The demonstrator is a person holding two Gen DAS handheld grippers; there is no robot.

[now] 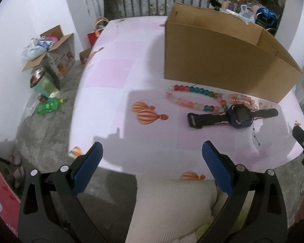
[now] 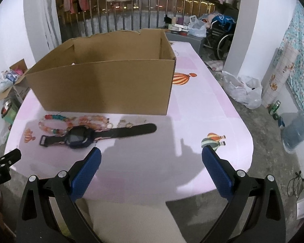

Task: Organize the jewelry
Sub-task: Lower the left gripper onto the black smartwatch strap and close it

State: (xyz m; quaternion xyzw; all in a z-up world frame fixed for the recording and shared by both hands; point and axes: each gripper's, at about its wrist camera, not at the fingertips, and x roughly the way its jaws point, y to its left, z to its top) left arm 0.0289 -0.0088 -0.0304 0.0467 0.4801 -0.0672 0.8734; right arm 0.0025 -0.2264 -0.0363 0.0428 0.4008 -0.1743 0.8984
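Both grippers are spread wide with nothing in them: my left gripper (image 1: 152, 158) hangs over the near edge of the table (image 1: 115, 77), and my right gripper (image 2: 152, 159) does the same a bit further along. Each has 2 blue pads (image 2: 85, 174) with a fine dimpled texture on black plastic arms.

On the glossy pink-and-white checked table top with hot-air balloon prints, the jewelry sits right in front of a big open corrugated cardboard box (image 2: 103, 85) with a ragged back edge. I see 2 bracelets of round glassy beads: a multicolored bracelet (image 1: 194, 98) in red, teal and pink, and a peachy bracelet (image 1: 243, 99) just beside it. Lying flat nearer me, touching the beads, is a smartwatch (image 1: 233, 114) with a chunky square dark-blue case and a matte black strap.
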